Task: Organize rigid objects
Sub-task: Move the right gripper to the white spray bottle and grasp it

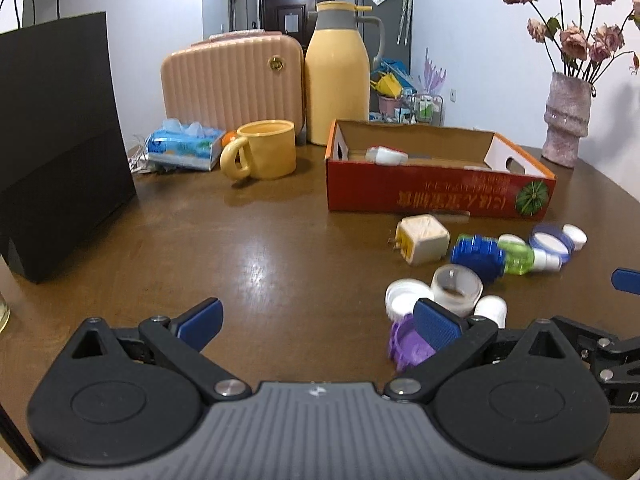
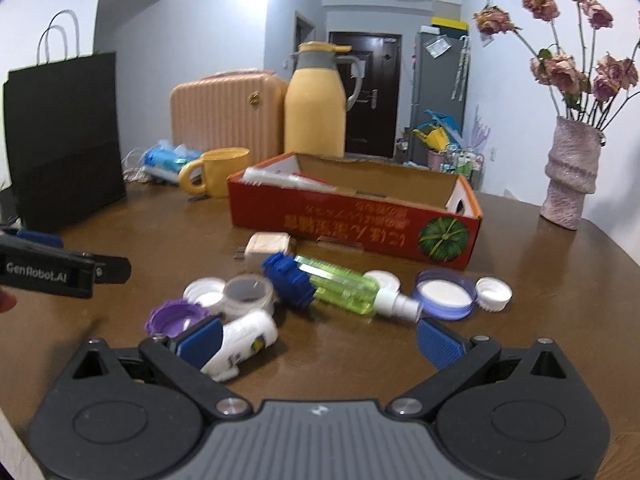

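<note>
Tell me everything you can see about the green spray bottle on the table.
The green spray bottle lies on its side on the brown table, in front of the red cardboard box. Its body looks like clear, lime-green plastic, ribbed lengthwise, with a white pump nozzle pointing right toward the blue-rimmed lid. Its base end meets the dark blue ridged cap. Neither tool touches it.

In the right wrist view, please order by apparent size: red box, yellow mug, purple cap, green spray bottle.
1. red box
2. green spray bottle
3. yellow mug, though farther away, so unsure against the bottle
4. purple cap
</note>
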